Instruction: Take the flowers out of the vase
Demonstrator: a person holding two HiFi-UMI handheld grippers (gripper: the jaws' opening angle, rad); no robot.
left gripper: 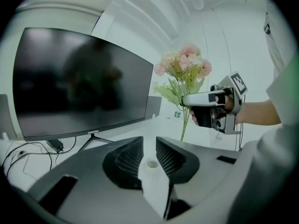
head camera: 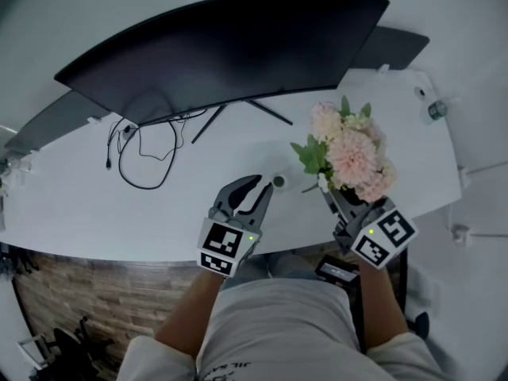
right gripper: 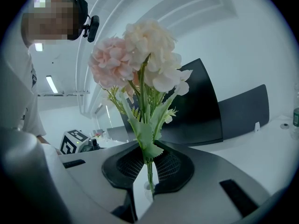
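Beside flowers (left gripper: 183,66), monitor (left gripper: 74,83) with illegible logo (left gripper: 93,132)

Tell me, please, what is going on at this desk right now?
A person is working at a white desk with a handheld gripper in each hand. The right gripper is shut on the green stems of a bunch of pink and cream flowers and holds them up, out of the vase. The left gripper is closed on the small white vase, whose empty mouth shows between its jaws. A dark curved monitor stands behind them.
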